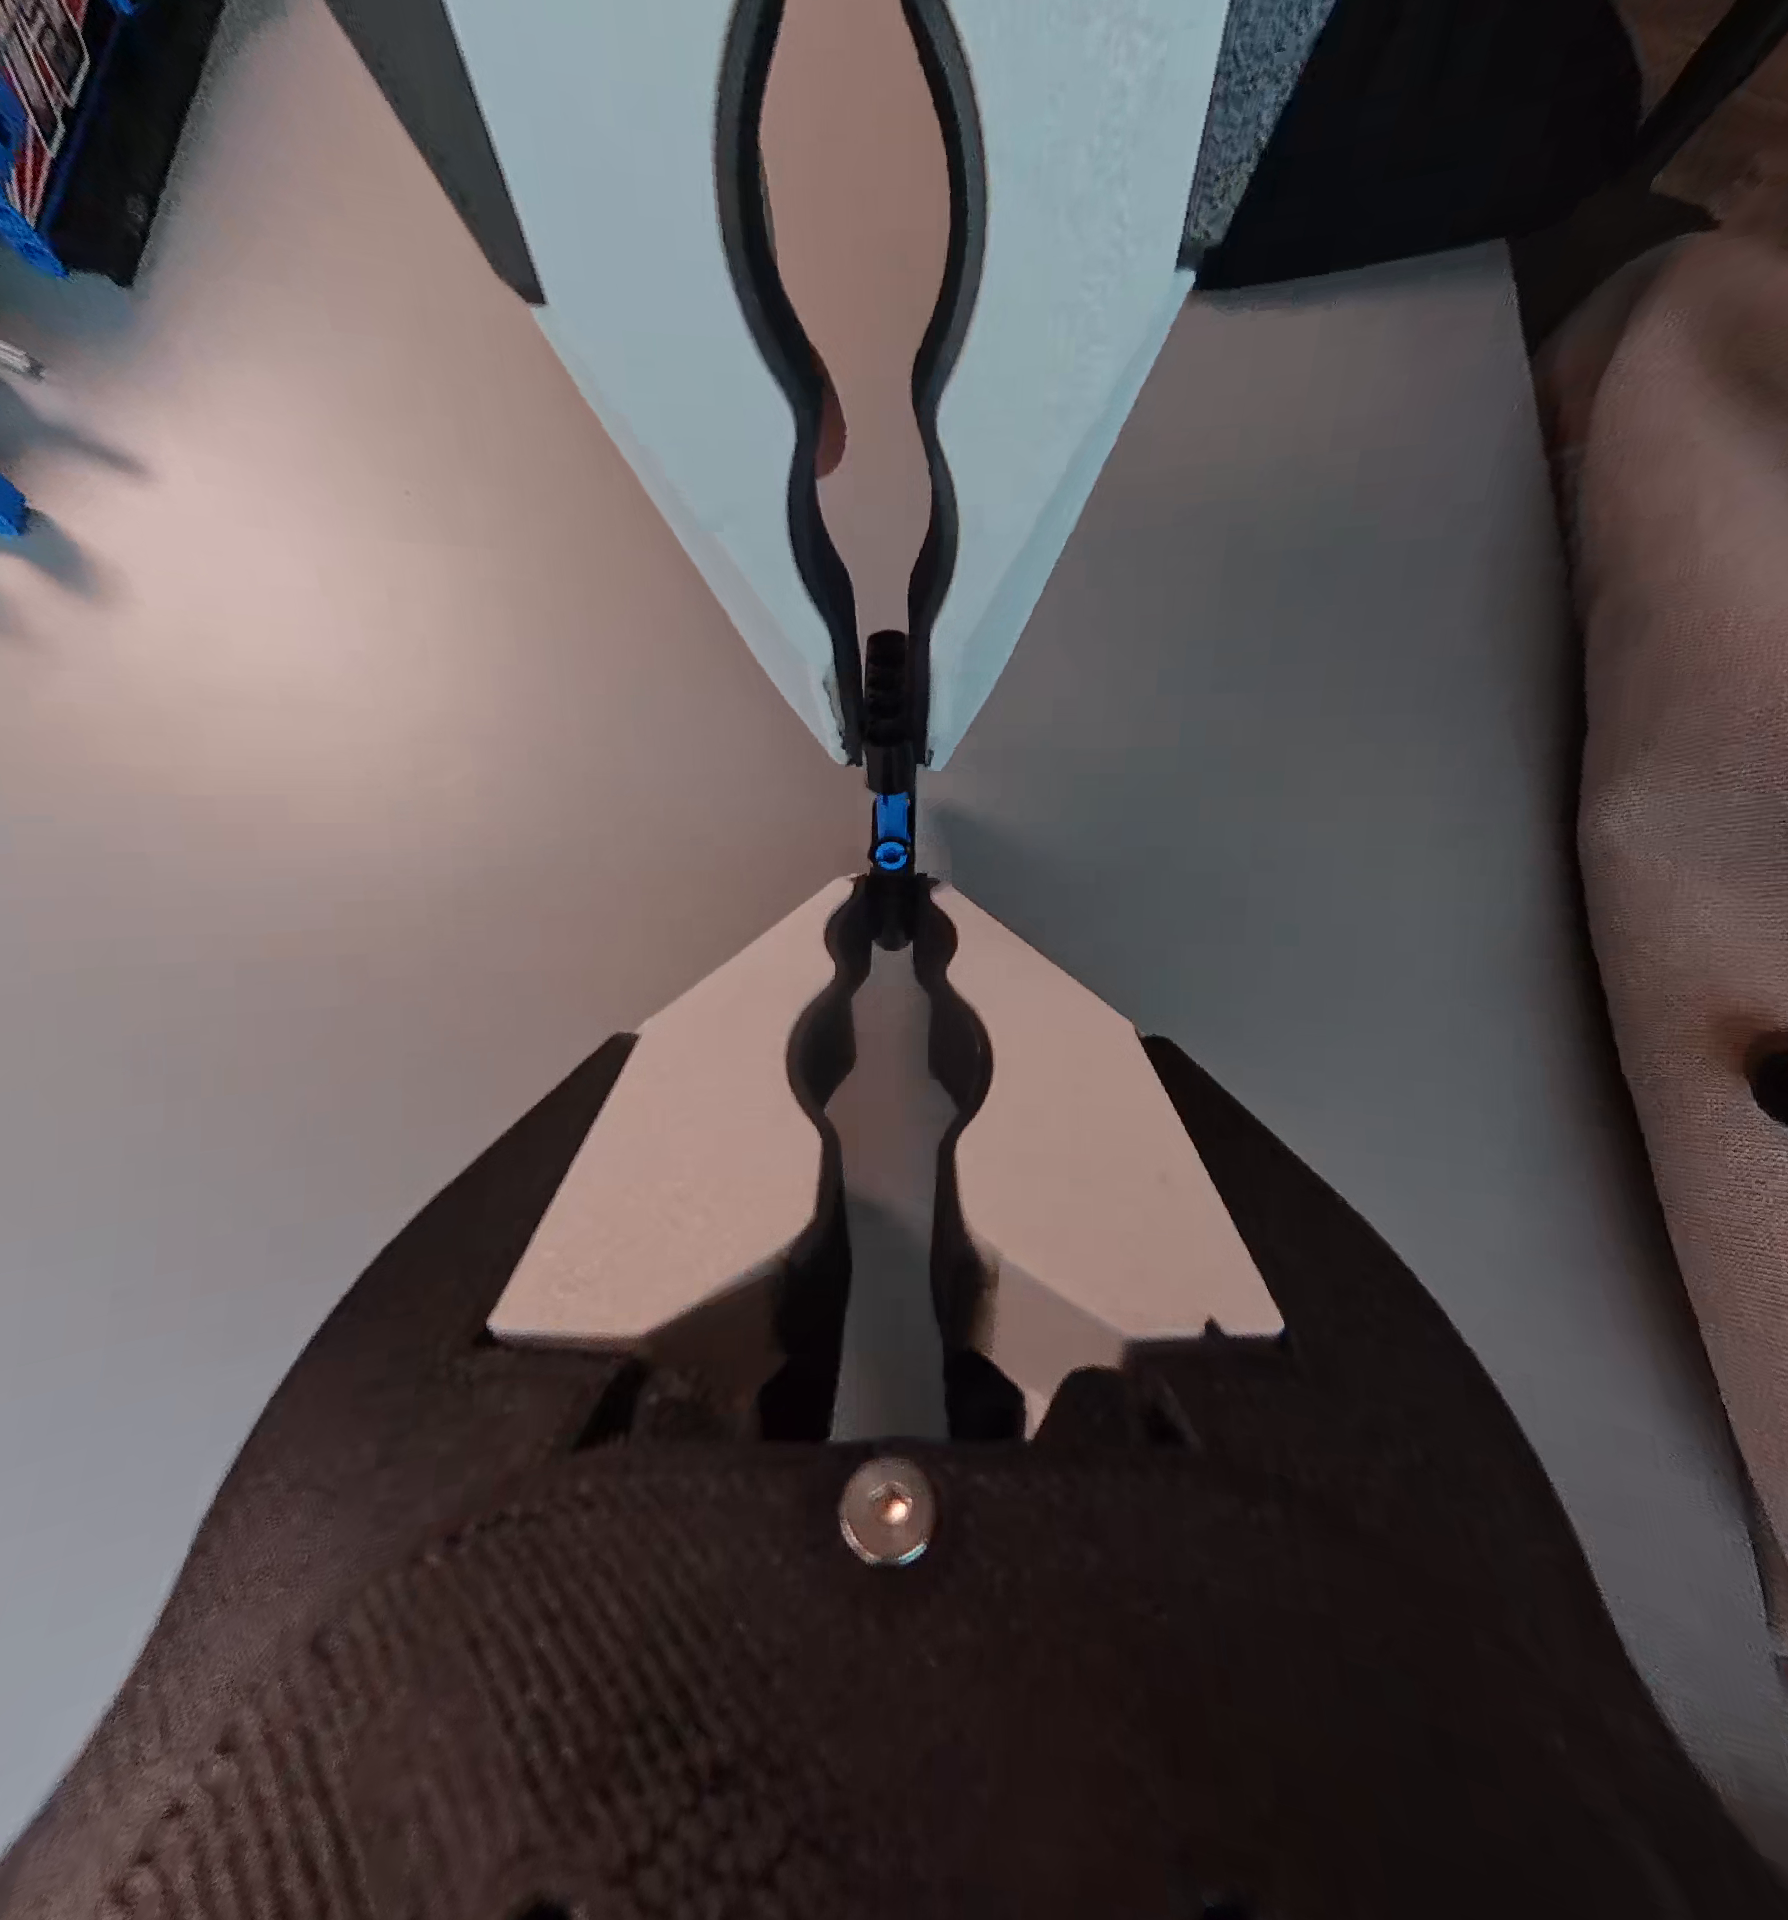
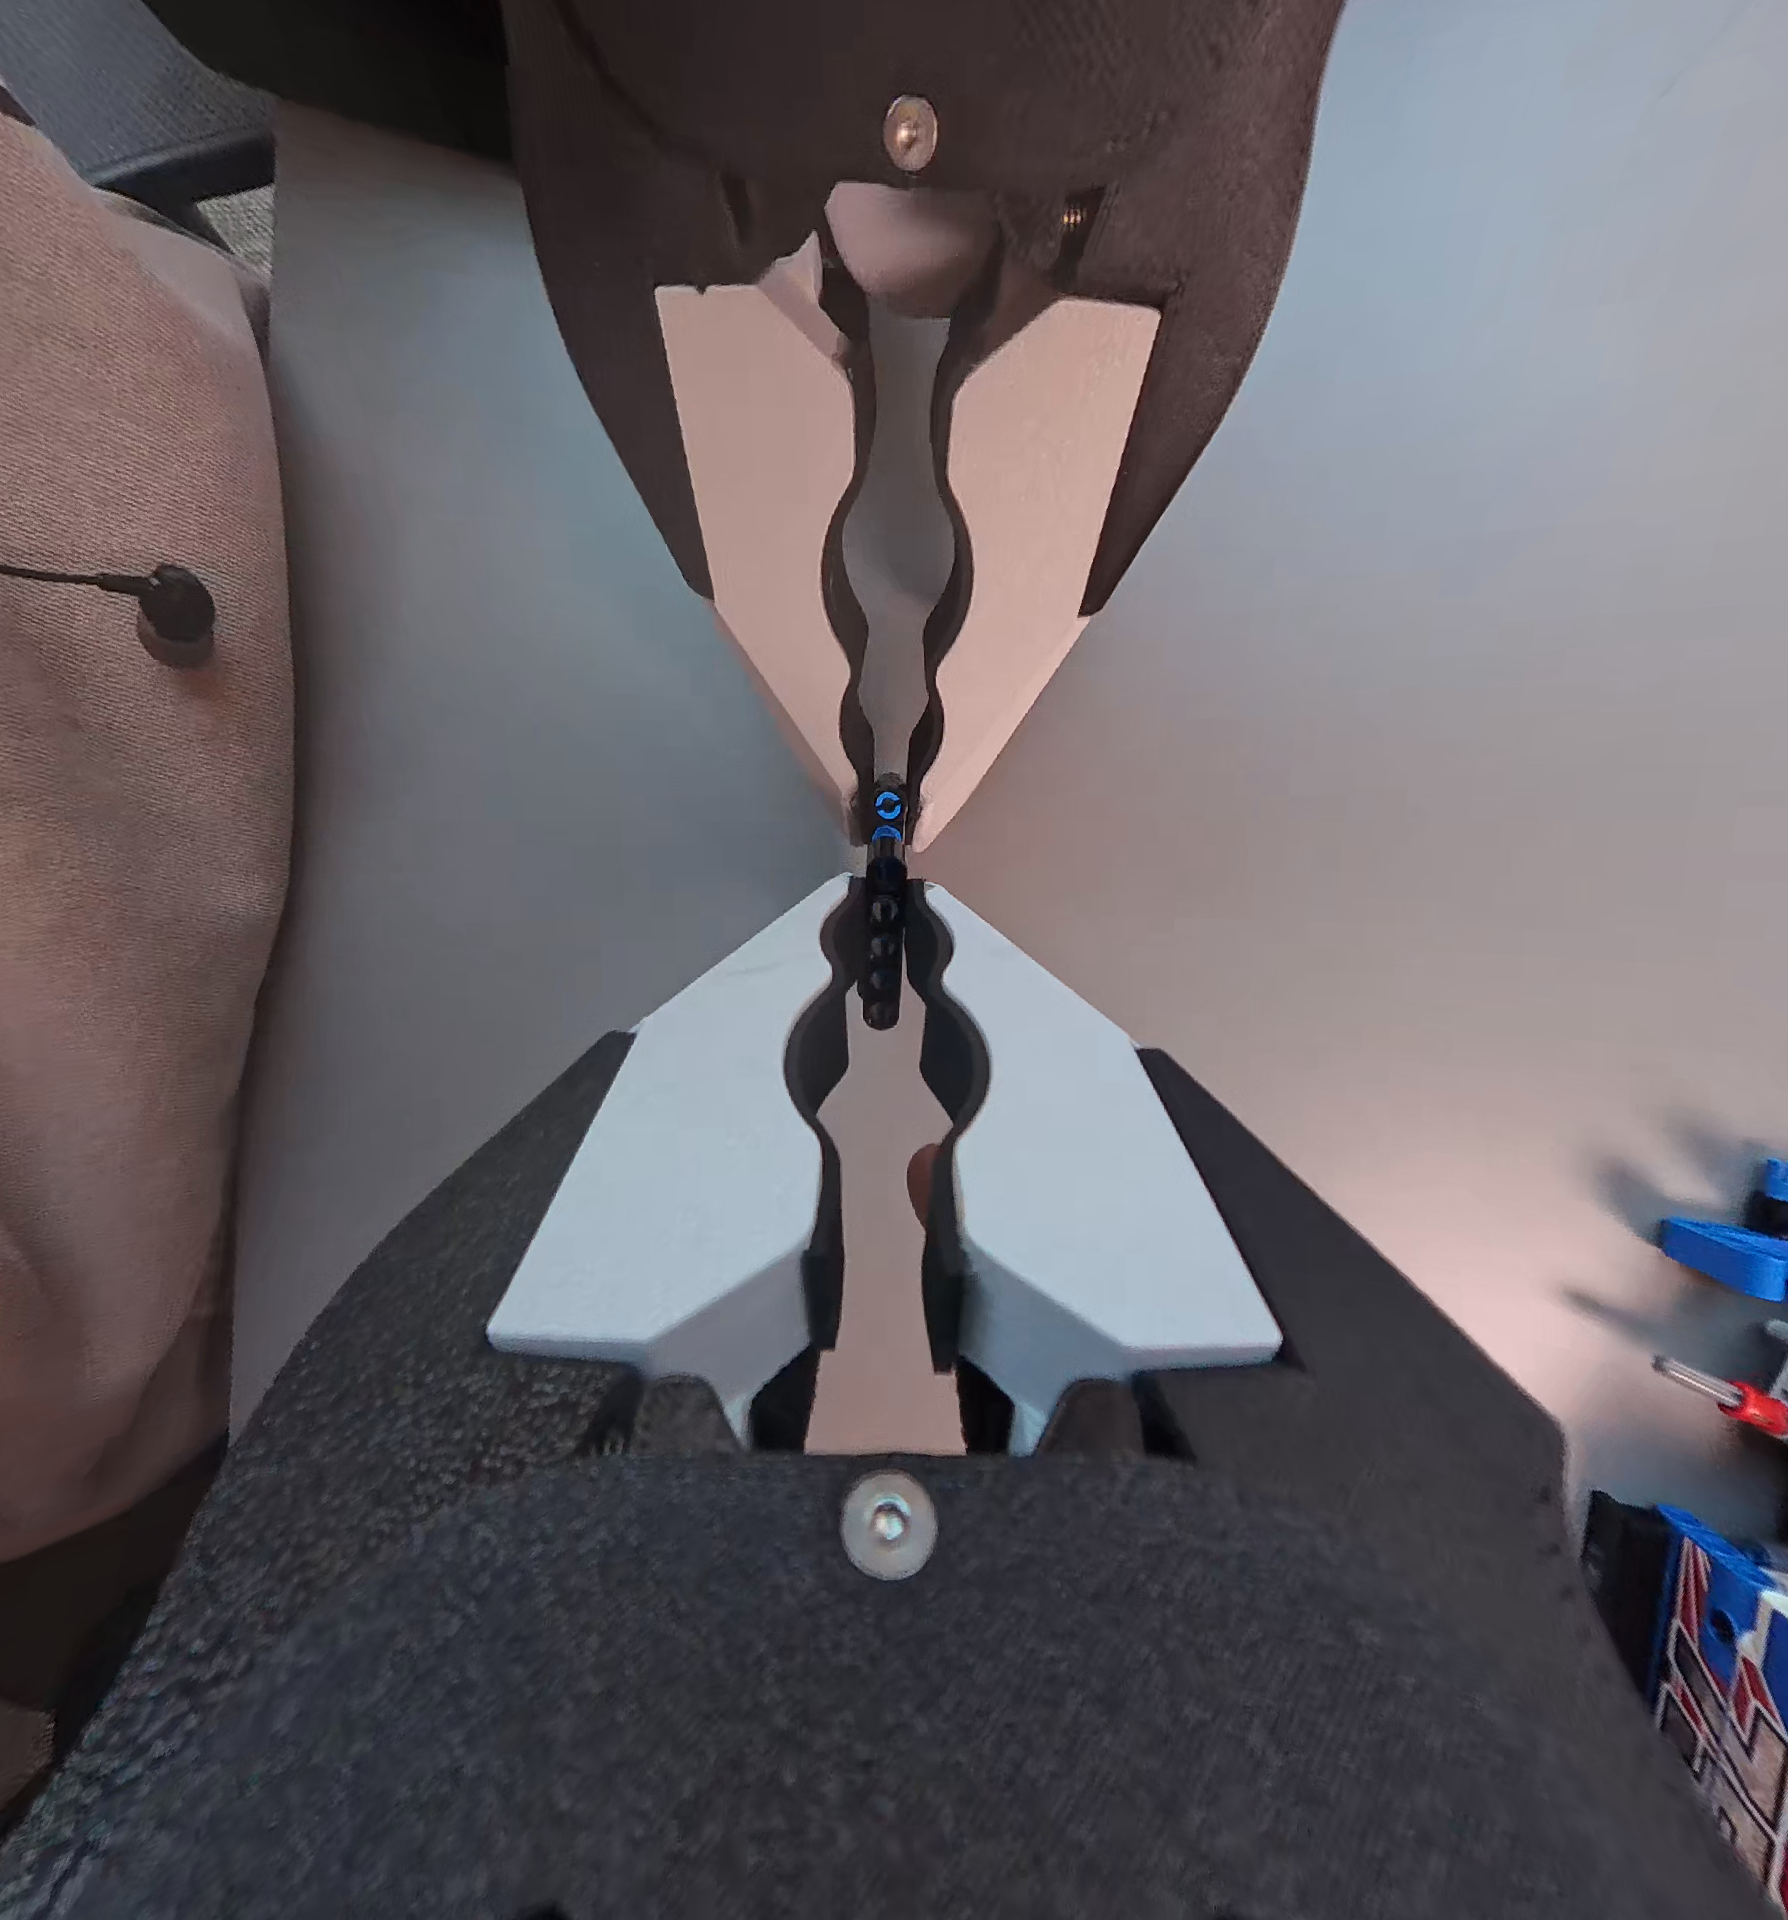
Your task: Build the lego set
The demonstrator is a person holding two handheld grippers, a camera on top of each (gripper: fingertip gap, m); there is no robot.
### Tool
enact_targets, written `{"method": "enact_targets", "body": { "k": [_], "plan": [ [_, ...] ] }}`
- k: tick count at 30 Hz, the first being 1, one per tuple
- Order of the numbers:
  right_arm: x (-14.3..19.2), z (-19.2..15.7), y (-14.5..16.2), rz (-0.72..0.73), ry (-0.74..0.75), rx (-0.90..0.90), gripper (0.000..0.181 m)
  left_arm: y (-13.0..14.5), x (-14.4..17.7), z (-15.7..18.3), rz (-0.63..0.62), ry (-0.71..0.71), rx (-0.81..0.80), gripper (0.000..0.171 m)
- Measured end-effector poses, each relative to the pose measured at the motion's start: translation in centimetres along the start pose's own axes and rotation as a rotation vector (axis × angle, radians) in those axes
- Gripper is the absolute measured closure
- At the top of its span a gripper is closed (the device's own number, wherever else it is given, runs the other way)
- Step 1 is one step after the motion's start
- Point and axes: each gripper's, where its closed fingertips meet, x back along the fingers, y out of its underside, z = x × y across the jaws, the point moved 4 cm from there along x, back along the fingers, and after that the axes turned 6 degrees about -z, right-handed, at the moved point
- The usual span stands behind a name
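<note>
My two grippers meet tip to tip above the white table [image 1: 350, 831]. My left gripper [image 1: 890, 896], with pinkish fingers, is shut on a small black piece [image 1: 890, 925] that carries a blue pin [image 1: 890, 831]. My right gripper [image 2: 888, 885], with pale fingers, is shut on a short black beam with holes [image 2: 882, 956]. The blue pin sits between the two sets of tips and touches the end of the beam [image 1: 888, 686]. In the right wrist view the left gripper [image 2: 888, 826] comes in from above, with the blue pin [image 2: 888, 808] at its tips.
A person's beige shirt [image 1: 1721, 727] with a black button is close on one side [image 2: 90, 831]. Loose blue parts [image 2: 1742, 1252], a red-tipped part [image 2: 1747, 1408] and a blue, red and white model [image 2: 1742, 1683] lie on the other side. Both grippers' tips are close together, under 4 cm apart.
</note>
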Motion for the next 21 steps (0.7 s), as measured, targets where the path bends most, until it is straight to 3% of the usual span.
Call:
{"method": "enact_targets", "body": {
  "k": [9, 21],
  "plan": [
    [1.9, 0.5, 0.8, 0.214, -0.072, -0.157, 0.176, -1.2, 1.2, -0.4, 0.230, 0.074, 0.059, 0.166],
    [3.4, 1.4, 2.2, 0.749, -0.139, -0.428, 0.176, -3.3, 3.3, -1.9, 0.579, 0.172, 0.282, 0.166]
  ]
}}
